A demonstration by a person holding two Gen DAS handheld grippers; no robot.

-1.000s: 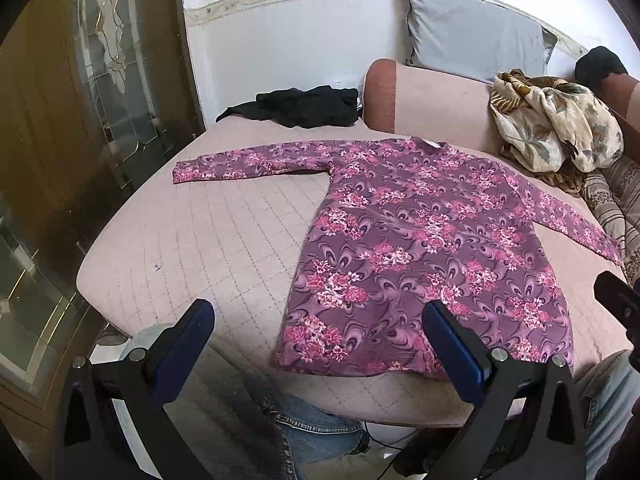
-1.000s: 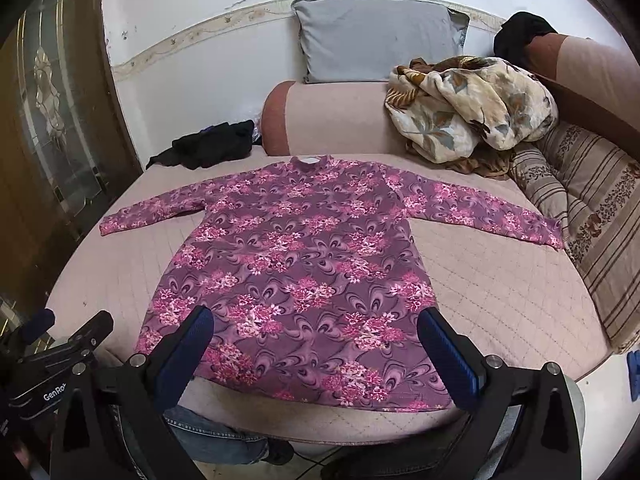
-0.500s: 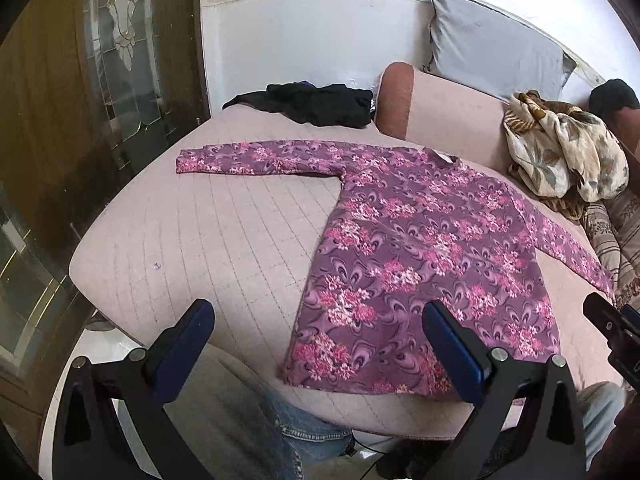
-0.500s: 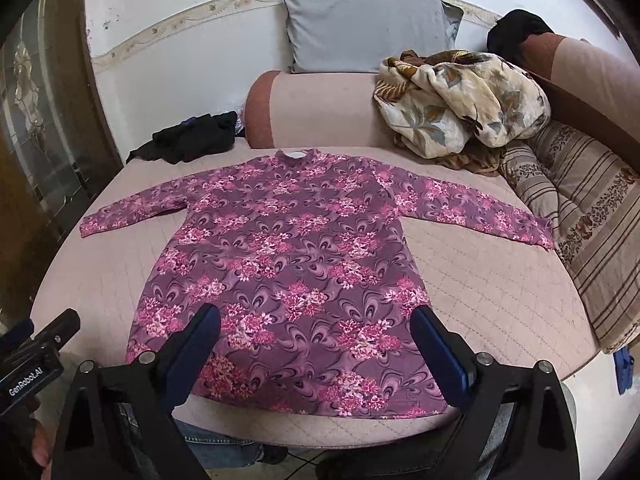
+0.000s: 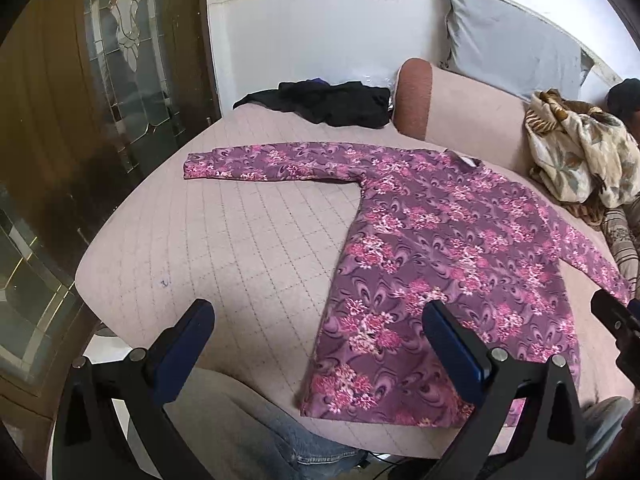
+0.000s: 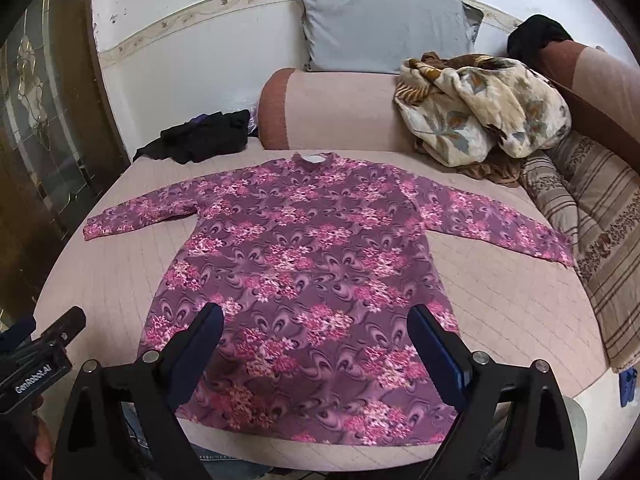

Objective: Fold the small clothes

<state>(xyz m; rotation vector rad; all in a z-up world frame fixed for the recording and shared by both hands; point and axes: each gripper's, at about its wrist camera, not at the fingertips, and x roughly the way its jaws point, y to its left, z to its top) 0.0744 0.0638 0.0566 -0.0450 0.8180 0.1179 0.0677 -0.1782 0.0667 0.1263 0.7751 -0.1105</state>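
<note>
A purple long-sleeved top with pink flowers [image 5: 440, 256] lies flat on the pink quilted bed [image 5: 240, 248], both sleeves spread out, neck toward the back. It also shows in the right wrist view [image 6: 304, 264]. My left gripper [image 5: 316, 344] is open and empty, hovering over the front edge of the bed, left of the hem. My right gripper [image 6: 316, 344] is open and empty above the lower hem. The right gripper's tip shows at the right edge of the left wrist view [image 5: 616, 316]; the left gripper's body shows in the right wrist view [image 6: 40, 352].
A black garment [image 6: 204, 136] lies at the back left. A pink bolster [image 6: 332, 108] and a grey pillow [image 6: 384, 28] stand behind. A floral blanket [image 6: 480, 108] and a striped cushion [image 6: 600, 216] sit on the right. A glass-panelled door [image 5: 120, 80] stands left. My jeans-clad knees [image 5: 256, 432] are below.
Both grippers have moved forward and closer over the bed; the left view has swung left, the right view has closed in on the hem. Both stay open. The top has not moved.
</note>
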